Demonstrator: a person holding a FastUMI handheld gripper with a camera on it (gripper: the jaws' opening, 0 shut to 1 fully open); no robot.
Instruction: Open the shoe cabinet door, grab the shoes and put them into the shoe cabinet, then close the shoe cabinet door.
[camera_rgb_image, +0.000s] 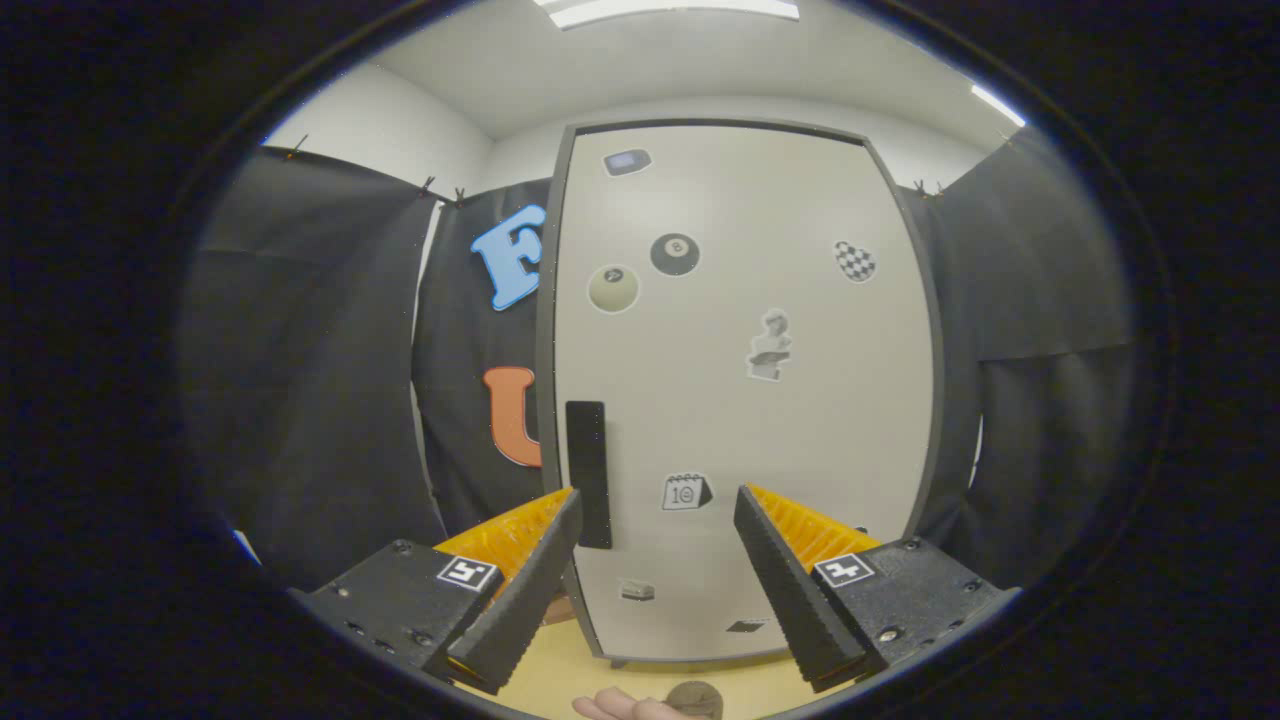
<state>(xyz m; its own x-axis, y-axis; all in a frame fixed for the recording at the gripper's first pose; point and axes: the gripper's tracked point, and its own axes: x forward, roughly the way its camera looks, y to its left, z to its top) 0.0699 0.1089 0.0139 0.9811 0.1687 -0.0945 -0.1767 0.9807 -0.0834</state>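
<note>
A tall pale shoe cabinet (740, 380) with a dark frame stands straight ahead, its door shut and dotted with small stickers. A black vertical handle (588, 472) runs down the door's left side, just ahead of my left finger. My gripper (657, 502) is open, with nothing between its fingers, and points at the lower part of the door. A rounded grey object (697, 696), partly hidden, lies on the floor below the fingers; I cannot tell what it is.
Black cloth walls close in on both sides of the cabinet. The light wooden floor (600, 660) shows below the cabinet. A person's fingertips (610, 708) appear on the floor beneath the gripper, next to the grey object.
</note>
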